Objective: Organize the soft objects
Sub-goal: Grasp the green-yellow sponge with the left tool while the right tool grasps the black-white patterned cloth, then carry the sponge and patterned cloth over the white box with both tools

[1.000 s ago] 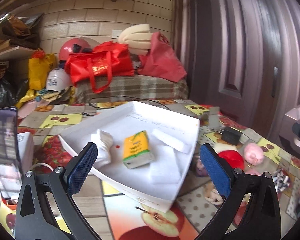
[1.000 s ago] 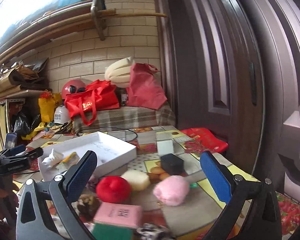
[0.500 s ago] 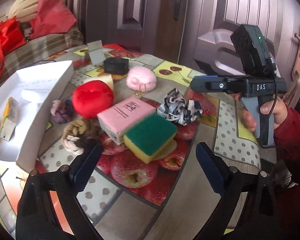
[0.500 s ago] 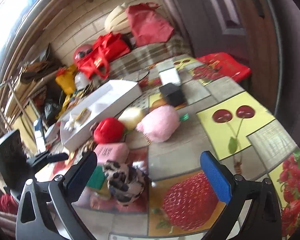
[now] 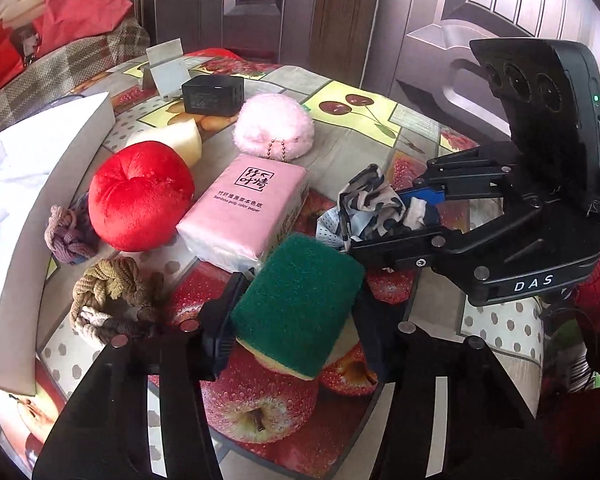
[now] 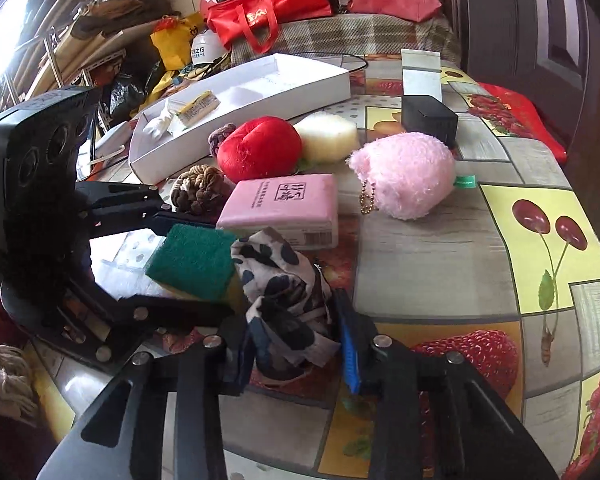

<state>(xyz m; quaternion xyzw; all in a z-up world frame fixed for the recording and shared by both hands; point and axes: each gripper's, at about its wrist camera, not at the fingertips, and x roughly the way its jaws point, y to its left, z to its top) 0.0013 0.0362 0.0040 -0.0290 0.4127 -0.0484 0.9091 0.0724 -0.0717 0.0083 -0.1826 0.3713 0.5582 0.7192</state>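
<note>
sponge (image 5: 300,300) between the closing left hand-held gripper (image 5: 296,312); right hand-held gripper (image 6: 296,344) clamps patterned cloth (image 6: 284,292).

Each view is taken from close above the table (image 5: 380,148), looking down along gripper fingers. The left view is aimed right, the right view left. The green sponge (image 5: 300,300) (image 6: 192,260) is seen in both

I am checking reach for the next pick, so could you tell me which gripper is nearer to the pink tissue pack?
Left. The left gripper, closing around the green sponge, sits against the pink tissue pack; the right gripper clamps the patterned cloth slightly farther off.
</note>
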